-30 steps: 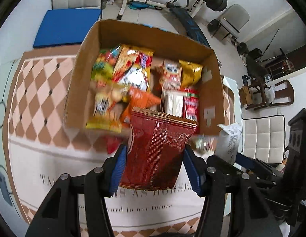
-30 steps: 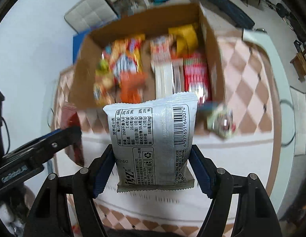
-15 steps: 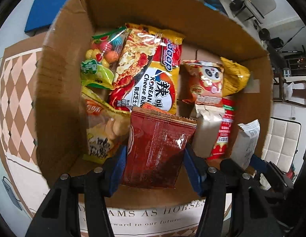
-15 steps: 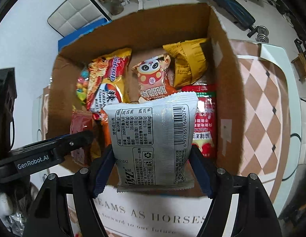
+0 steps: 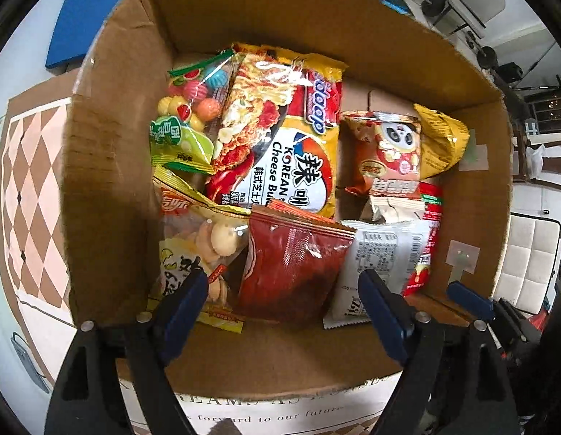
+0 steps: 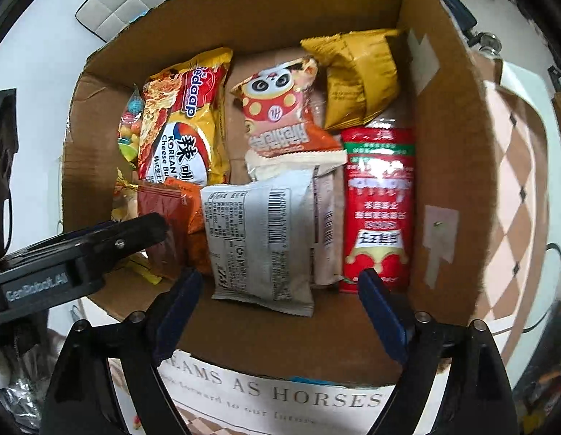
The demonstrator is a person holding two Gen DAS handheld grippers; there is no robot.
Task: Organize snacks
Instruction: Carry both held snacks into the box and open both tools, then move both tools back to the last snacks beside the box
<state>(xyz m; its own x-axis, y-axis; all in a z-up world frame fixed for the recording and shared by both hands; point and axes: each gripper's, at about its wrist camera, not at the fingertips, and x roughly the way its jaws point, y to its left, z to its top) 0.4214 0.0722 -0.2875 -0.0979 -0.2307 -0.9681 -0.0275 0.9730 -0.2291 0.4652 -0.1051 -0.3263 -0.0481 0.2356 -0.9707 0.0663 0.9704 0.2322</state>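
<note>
A cardboard box [image 5: 110, 181] [image 6: 447, 145] holds several snack packs. A dark red packet [image 5: 291, 264] [image 6: 164, 214] lies in the box, just beyond my left gripper [image 5: 284, 301], which is open over the box's near side. A white packet with a barcode [image 6: 262, 243] [image 5: 382, 261] lies in the box beyond my right gripper [image 6: 280, 301], which is open too. Both packets are free of the fingers. The left gripper's body [image 6: 63, 264] shows at the left of the right wrist view.
Also in the box are a yellow noodle pack [image 5: 280, 137], a panda packet [image 6: 280, 108], a gold bag [image 6: 356, 79], a long red pack [image 6: 380, 203], candy [image 5: 186, 108] and biscuits [image 5: 197, 243]. The box stands on a checkered tablecloth [image 5: 30, 181]. Chairs and gym gear lie beyond.
Both grippers moved forward over the box, lowered their packets and opened. The red packet and the white packet now lie in the box, released.
</note>
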